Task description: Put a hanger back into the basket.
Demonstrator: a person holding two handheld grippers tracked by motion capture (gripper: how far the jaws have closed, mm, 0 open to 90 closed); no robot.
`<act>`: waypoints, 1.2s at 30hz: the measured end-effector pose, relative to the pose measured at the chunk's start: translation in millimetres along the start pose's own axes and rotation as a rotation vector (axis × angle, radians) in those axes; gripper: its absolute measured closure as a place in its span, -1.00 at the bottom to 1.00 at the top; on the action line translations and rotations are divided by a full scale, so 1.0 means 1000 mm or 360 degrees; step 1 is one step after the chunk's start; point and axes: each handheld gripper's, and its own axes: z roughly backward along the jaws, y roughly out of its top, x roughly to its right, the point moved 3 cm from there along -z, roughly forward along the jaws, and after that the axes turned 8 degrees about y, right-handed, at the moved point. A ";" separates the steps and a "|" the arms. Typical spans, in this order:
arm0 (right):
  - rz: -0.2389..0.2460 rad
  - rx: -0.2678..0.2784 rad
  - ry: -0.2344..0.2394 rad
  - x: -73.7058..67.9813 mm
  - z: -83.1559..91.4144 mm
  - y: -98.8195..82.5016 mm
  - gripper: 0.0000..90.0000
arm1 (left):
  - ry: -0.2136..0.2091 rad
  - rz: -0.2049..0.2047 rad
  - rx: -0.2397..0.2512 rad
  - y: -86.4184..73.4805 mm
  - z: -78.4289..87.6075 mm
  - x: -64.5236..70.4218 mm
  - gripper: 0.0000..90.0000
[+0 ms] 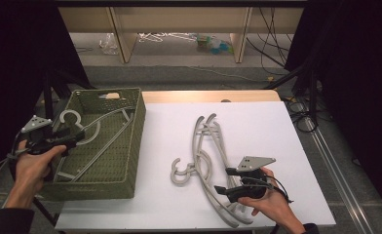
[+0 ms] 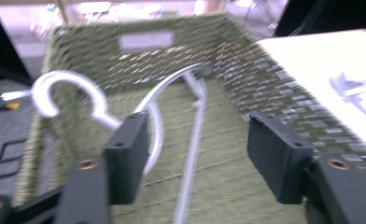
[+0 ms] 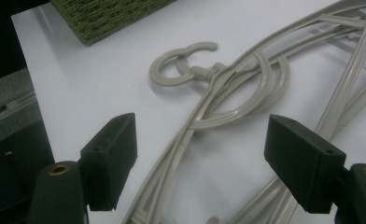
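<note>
Hanger (image 1: 99,134) lies lengthwise in basket (image 1: 138,141), hook toward left gripper's (image 1: 74,138) spread fingers (image 2: 127,156).

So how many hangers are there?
3 that I can count: one in the green basket, hanger, and at least two stacked on the white table, hangers; more may hide in the stack.

The left gripper (image 1: 74,135) sits at the left of the frame, jaws apart. At lower right, the right gripper (image 1: 224,181) points left, jaws spread wide.
</note>
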 end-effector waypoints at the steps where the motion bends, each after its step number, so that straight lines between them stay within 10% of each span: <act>1: 0.0000 0.0001 -0.0005 0.000 0.000 0.000 -0.41 | -0.0035 -0.0002 0.0026 0.000 0.005 0.008 -0.24; 15: -0.0058 0.0063 -0.0028 0.000 -0.002 -0.002 -0.50 | -0.0369 -0.0236 0.0173 -0.031 0.044 0.134 -0.60; 19: -0.0063 0.0073 -0.0033 0.000 -0.002 -0.002 -0.51 | -0.0523 -0.0140 0.0171 -0.048 0.048 0.164 -0.57; 22: -0.0056 0.0068 -0.0026 -0.001 -0.003 -0.002 -0.52 | -0.0528 -0.0251 0.0157 -0.064 0.042 0.183 -0.56; 36: -0.0033 0.0034 -0.0022 -0.004 -0.008 -0.003 -0.53 | -0.0575 -0.0312 0.0179 -0.093 0.027 0.201 -0.60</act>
